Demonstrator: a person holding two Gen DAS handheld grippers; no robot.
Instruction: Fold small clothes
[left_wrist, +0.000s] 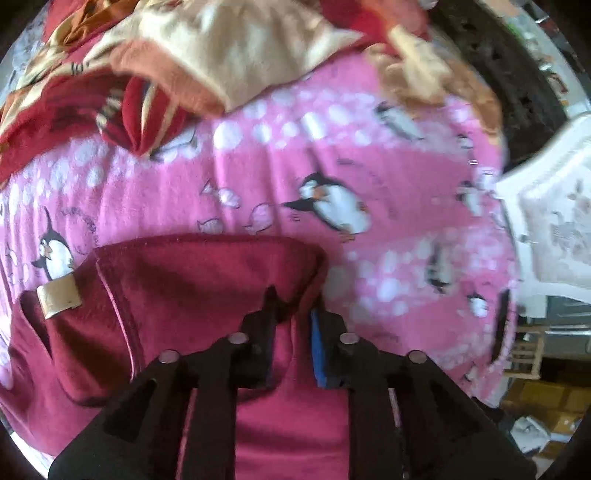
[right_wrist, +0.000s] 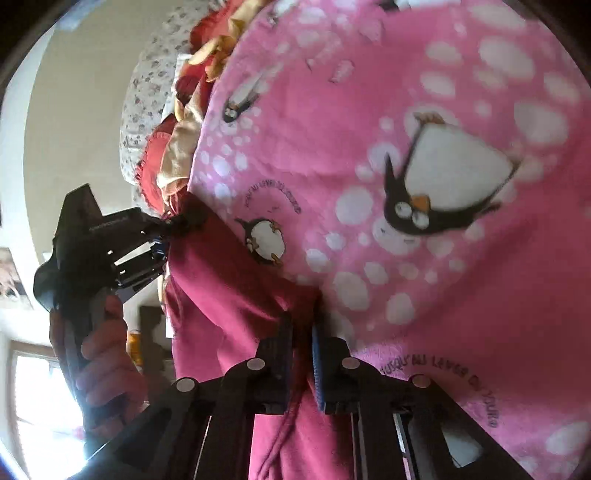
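At the bottom centre of each view, the left gripper (left_wrist: 293, 306) and right gripper (right_wrist: 301, 328) each pinched the dark red garment (left_wrist: 177, 288). It hung against a pink penguin blanket (left_wrist: 369, 166), with a hand (right_wrist: 107, 373) at lower left.

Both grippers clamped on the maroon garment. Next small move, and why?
Probably draw the two grippers apart to pull the edge taut before folding. The left gripper and right gripper each pinch the maroon garment, and it sags in folds between them over the pink penguin blanket.
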